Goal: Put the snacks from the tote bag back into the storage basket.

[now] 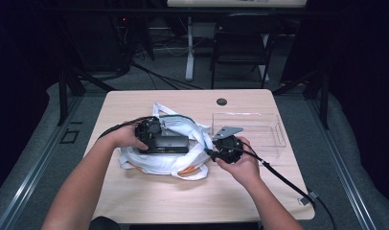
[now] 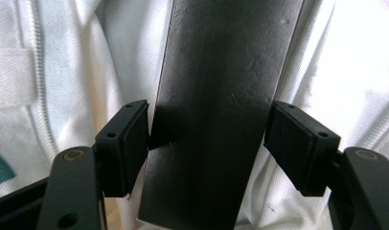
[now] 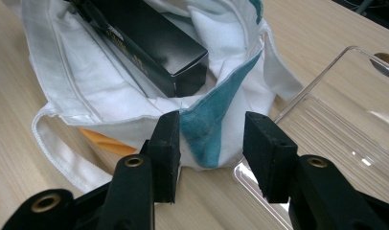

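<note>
Black jaws of the left gripper [image 2: 207,143] stand wide, one on each side of the long black cardboard box [image 2: 216,105]. The pads sit just beside the box's two long sides. The left pad may just touch the box edge, and the right one shows a thin gap, so the box looks let go, not squeezed.

From biggest to smallest: the light wooden table [image 1: 135,191] holds everything. On it lies the soft white cloth bag with a teal patch [image 1: 159,160], open at the top. Just beside the bag, to the right, stands the clear plastic tray [image 1: 269,129]. The box rests inside the bag, with its long side running across the table from left to right.

In the high view the left gripper [image 1: 149,132] sits right at the left end of the box [image 1: 171,143], so the left hand is the nearer one. The right gripper [image 3: 211,143] is half open around the bag's teal edge [image 3: 207,129]. I think it holds the bag's mouth up, but the pads do not look tight on the cloth.

I think the next move is to lift the left gripper straight back, away from the box.
</note>
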A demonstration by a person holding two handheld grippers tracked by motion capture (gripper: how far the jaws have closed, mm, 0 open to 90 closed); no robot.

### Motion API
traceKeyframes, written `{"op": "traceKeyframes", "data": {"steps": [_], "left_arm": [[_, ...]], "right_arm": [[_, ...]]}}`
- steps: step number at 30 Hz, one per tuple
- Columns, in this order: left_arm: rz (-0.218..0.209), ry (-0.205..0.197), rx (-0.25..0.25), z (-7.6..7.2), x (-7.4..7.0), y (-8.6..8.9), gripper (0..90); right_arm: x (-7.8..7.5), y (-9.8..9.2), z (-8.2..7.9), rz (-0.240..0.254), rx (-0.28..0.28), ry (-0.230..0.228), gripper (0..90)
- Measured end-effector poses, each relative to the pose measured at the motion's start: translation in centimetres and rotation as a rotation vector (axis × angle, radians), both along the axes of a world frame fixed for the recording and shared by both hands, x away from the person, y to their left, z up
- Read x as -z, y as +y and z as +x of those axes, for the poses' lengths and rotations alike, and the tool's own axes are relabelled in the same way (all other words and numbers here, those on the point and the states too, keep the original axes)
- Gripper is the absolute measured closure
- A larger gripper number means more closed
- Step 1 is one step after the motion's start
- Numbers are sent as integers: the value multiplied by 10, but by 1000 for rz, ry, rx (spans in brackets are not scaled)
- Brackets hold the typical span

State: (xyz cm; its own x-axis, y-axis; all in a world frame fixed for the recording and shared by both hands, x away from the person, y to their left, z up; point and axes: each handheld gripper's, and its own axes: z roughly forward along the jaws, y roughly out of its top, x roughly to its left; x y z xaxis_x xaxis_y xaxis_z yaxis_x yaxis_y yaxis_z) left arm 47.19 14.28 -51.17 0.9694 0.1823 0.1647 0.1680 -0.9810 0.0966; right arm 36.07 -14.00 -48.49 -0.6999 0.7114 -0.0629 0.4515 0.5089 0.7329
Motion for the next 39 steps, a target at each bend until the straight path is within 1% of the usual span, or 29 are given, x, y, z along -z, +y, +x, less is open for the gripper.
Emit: {"op": "traceKeyframes", "data": {"steps": [2, 3, 5, 6, 7, 8, 9, 14, 18, 24, 25, 26, 32, 39], "left_arm": [[6, 5, 5, 1, 2, -1, 327], [15, 4, 9, 2, 2, -1, 328], [18, 10, 15, 3, 4, -2, 329], [17, 13, 11, 3, 5, -2, 330], [27, 6, 13, 3, 5, -2, 331], [26, 6, 16, 3, 6, -3, 332], [17, 12, 15, 3, 7, -3, 333], [28, 10, 16, 4, 8, -4, 339], [18, 11, 12, 5, 9, -4, 338], [14, 15, 12, 6, 10, -4, 338], [16, 28, 10, 7, 10, -4, 338], [15, 29, 8, 7, 10, -4, 338], [19, 18, 9, 6, 13, -6, 336], [29, 23, 22, 6, 12, -6, 350]], "right_arm": [[1, 1, 0, 2, -3, 1, 574], [1, 1, 0, 3, -2, 0, 573], [1, 1, 0, 4, -2, 0, 573], [1, 1, 0, 3, -2, 1, 573], [1, 1, 0, 5, -2, 0, 573], [1, 1, 0, 3, -5, 2, 573], [1, 1, 0, 3, -5, 2, 573], [1, 1, 0, 2, -8, 3, 573], [1, 2, 0, 8, -4, 0, 573], [2, 2, 0, 8, -4, 2, 573], [1, 2, 0, 3, -6, 3, 573], [2, 2, 0, 6, -7, 2, 573], [2, 2, 0, 5, -7, 6, 573], [2, 2, 0, 4, -6, 4, 573]]}}
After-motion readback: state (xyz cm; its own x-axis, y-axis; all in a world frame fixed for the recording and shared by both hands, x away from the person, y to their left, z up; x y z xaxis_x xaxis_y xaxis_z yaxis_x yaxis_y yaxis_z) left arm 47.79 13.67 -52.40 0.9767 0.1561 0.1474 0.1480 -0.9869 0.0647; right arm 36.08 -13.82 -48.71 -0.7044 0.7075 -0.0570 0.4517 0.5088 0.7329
